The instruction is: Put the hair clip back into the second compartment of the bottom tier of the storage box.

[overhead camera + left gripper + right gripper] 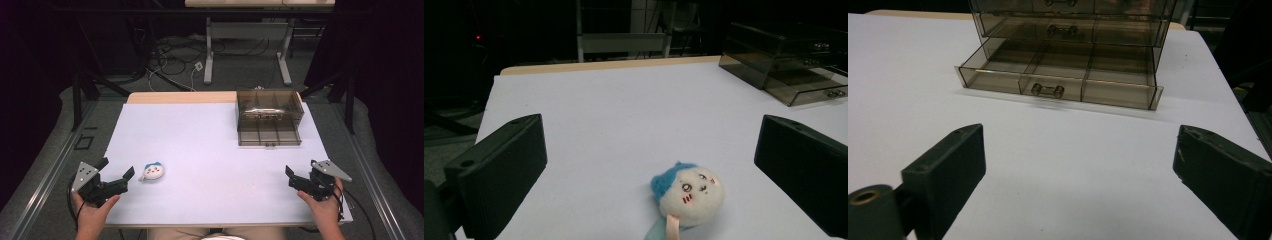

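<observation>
Your left gripper [118,172] sits at the near left corner of the white tabletop [210,150], held in your left hand [92,210], and its jaws are spread wide with nothing between them. The small round plush toy [152,171], white-faced with a blue tuft on top, lies on the tabletop just beyond and to the right of that gripper, apart from both jaws. In the left gripper view the plush toy [689,195] rests low between the two black jaws, nearer the right one, touching neither; a pale ribbon tab hangs from its underside toward the camera.

Your right gripper [295,177] is at the near right edge of the tabletop in your right hand [322,205], jaws likewise parted and empty. It points toward the smoky transparent drawer organizer [270,117] standing at the far right of the tabletop, well apart from the gripper. In the right gripper view the drawer organizer [1063,50] has its bottom drawer pulled out, showing three empty-looking compartments and a small clear dumbbell-shaped handle on its front; the drawers above sit pushed in
</observation>
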`<move>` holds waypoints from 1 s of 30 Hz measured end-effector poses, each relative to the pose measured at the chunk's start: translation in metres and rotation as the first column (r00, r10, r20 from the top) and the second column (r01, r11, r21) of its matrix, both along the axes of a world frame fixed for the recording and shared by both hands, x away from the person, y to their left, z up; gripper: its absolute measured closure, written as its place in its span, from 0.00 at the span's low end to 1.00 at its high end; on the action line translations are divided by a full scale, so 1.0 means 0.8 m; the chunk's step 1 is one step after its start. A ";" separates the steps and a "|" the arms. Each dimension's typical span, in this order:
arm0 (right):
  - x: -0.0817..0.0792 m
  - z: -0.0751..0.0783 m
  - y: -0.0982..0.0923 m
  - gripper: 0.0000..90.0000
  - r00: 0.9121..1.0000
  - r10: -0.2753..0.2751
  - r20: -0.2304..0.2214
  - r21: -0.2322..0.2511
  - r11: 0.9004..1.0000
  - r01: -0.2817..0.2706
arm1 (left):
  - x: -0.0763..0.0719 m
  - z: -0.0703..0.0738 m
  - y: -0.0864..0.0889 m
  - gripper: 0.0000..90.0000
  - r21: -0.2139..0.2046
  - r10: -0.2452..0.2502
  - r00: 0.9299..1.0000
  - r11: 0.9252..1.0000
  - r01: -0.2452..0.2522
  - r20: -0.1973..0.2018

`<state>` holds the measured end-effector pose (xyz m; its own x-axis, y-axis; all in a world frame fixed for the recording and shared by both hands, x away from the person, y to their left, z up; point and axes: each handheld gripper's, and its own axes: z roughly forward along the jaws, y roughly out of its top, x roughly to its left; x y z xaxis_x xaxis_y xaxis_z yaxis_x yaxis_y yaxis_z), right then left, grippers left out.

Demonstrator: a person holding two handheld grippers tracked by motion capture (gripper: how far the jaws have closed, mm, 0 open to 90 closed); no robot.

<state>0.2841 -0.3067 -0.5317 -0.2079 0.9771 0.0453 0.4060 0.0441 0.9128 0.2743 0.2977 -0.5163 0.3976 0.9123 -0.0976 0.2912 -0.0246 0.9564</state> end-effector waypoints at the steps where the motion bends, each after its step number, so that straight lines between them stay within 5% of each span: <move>1: 0.000 0.000 0.000 0.08 1.000 0.000 0.000 0.000 1.000 0.000 | 0.000 0.000 0.000 0.01 0.000 0.000 1.000 1.000 0.000 0.000; 9: -0.004 0.002 0.005 0.16 0.999 0.010 -0.030 -0.028 1.000 -0.011 | 0.001 -0.001 0.000 0.00 -0.002 0.006 1.000 1.000 -0.006 -0.004; 19: -0.002 0.007 0.029 0.19 0.993 0.110 -0.039 -0.025 0.993 -0.111 | 0.001 -0.002 -0.001 0.00 0.013 -0.002 1.000 1.000 0.002 -0.006; 23: 0.001 0.011 0.048 0.22 0.983 0.179 -0.049 -0.048 0.982 -0.182 | 0.001 -0.001 -0.003 0.00 0.007 0.000 1.000 1.000 0.000 -0.003; 26: 0.002 0.014 0.070 0.24 0.965 0.254 -0.066 -0.093 0.961 -0.259 | 0.001 -0.001 -0.004 0.00 0.005 -0.001 1.000 1.000 0.001 -0.005; 27: 0.002 0.014 0.070 0.24 0.965 0.254 -0.066 -0.093 0.961 -0.259 | 0.002 -0.001 -0.004 0.00 0.006 0.000 1.000 1.000 0.000 -0.006; 28: 0.003 0.015 0.081 0.25 0.955 0.289 -0.072 -0.104 0.950 -0.296 | 0.002 -0.001 -0.003 0.00 0.006 0.001 1.000 1.000 -0.001 -0.006; 30: 0.003 0.016 0.087 0.25 0.951 0.301 -0.077 -0.106 0.946 -0.308 | 0.003 -0.001 -0.003 0.00 0.003 0.005 1.000 1.000 -0.005 -0.007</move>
